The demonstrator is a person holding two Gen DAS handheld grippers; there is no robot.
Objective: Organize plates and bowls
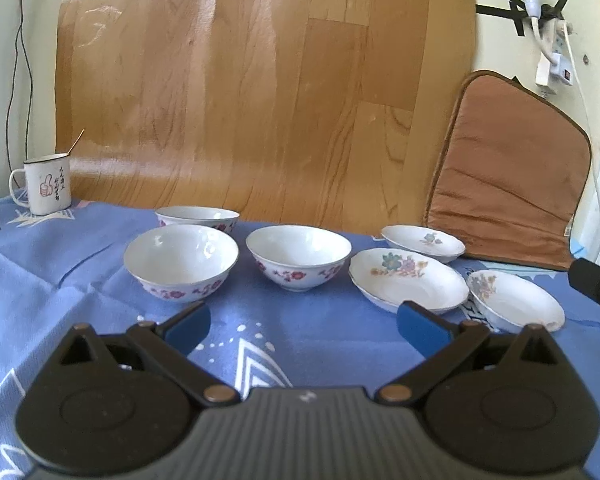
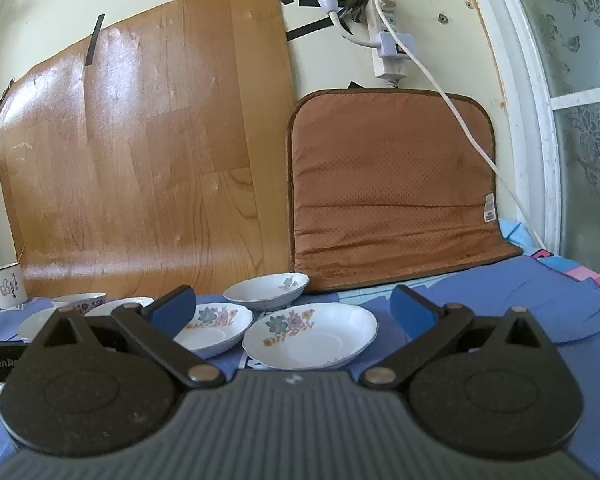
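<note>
Both pairs of tongs are sitting nearest the lenses, and both are standing wide apart with nothing between their blue pads: the left tongs are hovering over the blue cloth on the desk, the right tongs are pointing at the plates.

Judging by how the crockery is lying, the organizing is hardly begun. Taking the middle bowl as the landmark: a second bowl is sitting just left of it, apart from it, and a third bowl is standing behind that one, at the cloth's far edge. None is nested in another. Right of the middle bowl, three flowered plates are lying singly: the nearest plate just beside it, a small plate behind that, and a third plate farther right, close to the first; whether their rims are touching I cannot tell.

So all six pieces are waiting to be stacked, bowls into bowls and plates onto plates. An enamel mug is standing far left of the middle bowl, out of the way.
</note>
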